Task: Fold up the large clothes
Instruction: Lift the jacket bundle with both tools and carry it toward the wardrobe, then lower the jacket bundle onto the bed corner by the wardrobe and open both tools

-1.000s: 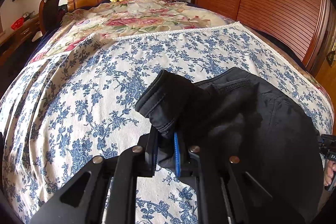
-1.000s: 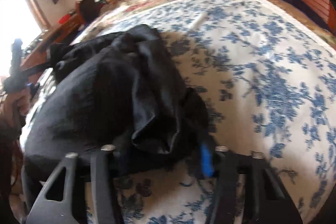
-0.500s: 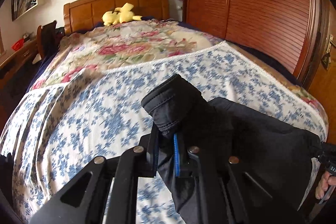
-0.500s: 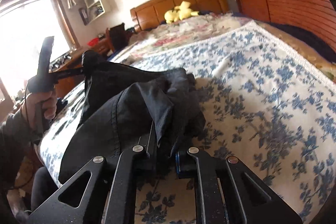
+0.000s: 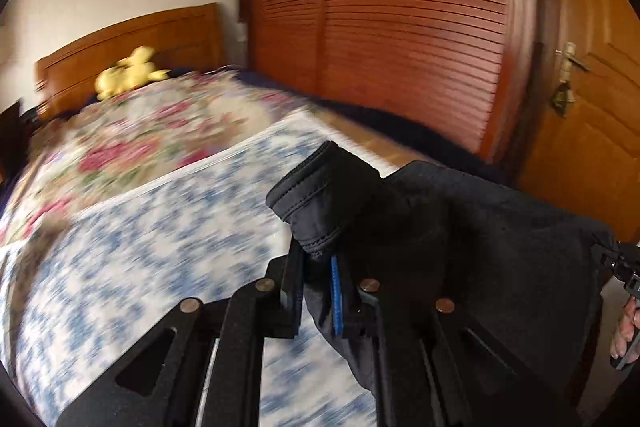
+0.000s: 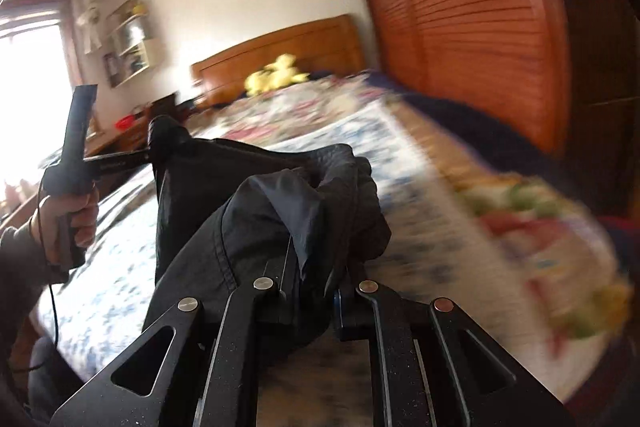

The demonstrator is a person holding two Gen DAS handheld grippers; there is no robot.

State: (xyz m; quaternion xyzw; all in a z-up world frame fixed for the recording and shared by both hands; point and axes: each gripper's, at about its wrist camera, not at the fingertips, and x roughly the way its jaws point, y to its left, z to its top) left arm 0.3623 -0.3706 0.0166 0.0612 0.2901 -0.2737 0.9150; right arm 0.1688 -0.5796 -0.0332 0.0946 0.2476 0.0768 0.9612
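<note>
A black garment (image 5: 460,247) hangs in the air above the bed, stretched between my two grippers. My left gripper (image 5: 322,291) is shut on one thick hemmed corner of it, which sticks up above the fingers. My right gripper (image 6: 314,291) is shut on another bunched corner of the garment (image 6: 280,219). In the right wrist view the left gripper (image 6: 154,155) shows at the left, held up by a hand, with cloth spanning between. In the left wrist view the right gripper's body (image 5: 624,267) shows at the far right edge.
The bed (image 5: 140,227) below has a blue-flowered sheet and a pink-flowered cover farther back. A yellow plush toy (image 5: 128,75) lies by the wooden headboard (image 5: 132,39). A slatted wooden wardrobe (image 5: 400,27) and a door (image 5: 592,107) stand on the right. Shelves (image 6: 132,39) and a window are on the left.
Both grippers have risen with the black garment, lifting it off the bed. The garment now hangs stretched between them. Both views are blurred by motion.
</note>
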